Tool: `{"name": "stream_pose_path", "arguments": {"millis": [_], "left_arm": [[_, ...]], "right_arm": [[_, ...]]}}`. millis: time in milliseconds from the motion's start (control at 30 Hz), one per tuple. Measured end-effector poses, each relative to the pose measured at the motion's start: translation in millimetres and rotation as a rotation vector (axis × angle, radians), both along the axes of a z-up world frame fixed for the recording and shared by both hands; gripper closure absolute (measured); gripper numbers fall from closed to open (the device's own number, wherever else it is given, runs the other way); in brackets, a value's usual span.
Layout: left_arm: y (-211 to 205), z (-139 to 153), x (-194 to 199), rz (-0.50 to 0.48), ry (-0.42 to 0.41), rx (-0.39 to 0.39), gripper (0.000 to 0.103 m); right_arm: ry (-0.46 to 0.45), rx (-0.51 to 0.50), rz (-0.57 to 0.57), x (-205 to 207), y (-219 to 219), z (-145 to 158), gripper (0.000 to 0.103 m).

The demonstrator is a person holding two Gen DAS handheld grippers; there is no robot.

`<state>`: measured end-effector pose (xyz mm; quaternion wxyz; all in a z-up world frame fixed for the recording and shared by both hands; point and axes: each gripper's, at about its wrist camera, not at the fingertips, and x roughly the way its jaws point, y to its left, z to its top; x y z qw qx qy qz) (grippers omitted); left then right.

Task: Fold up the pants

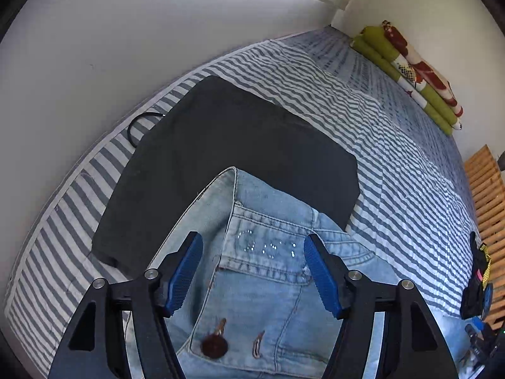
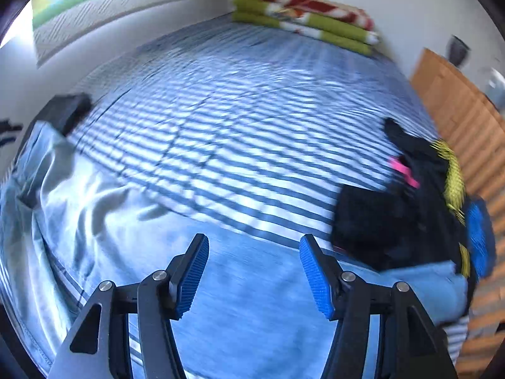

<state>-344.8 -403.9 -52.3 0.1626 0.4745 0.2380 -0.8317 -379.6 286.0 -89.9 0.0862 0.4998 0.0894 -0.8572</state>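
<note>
Light blue jeans lie on the striped bed cover, waistband end with its brown button and a studded back pocket below my left gripper. That gripper is open above the denim, nothing between its blue pads. In the blurred right wrist view the jeans' leg stretches across the bed under my right gripper, which is also open and holds nothing. The waist end shows at the left of that view.
A folded dark garment lies beyond the jeans near the wall. A pile of dark clothes with yellow and pink sits at the bed's right edge. Folded green and red blankets lie at the far end. A wooden slatted frame runs alongside.
</note>
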Motion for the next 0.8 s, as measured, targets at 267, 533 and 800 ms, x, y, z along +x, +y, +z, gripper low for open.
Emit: {"name": "stream_pose_path", "arguments": {"millis": [267, 533, 800], "left_arm": [[-9.8, -32.7, -31.5, -0.022, -0.038, 0.014, 0.083], [0.4, 19.6, 27.9, -0.087, 0.143, -0.020, 0.090], [3.7, 27.9, 196.3, -0.091, 0.243, 0.014, 0.090]], "right_arm": [[-0.078, 0.042, 0.071, -42.1, -60.2, -52.1, 0.047], [-0.130, 0.037, 0.058, -48.2, -66.2, -70.2, 0.047], [-0.140, 0.088, 0.095, 7.6, -69.4, -61.5, 0.102]]}}
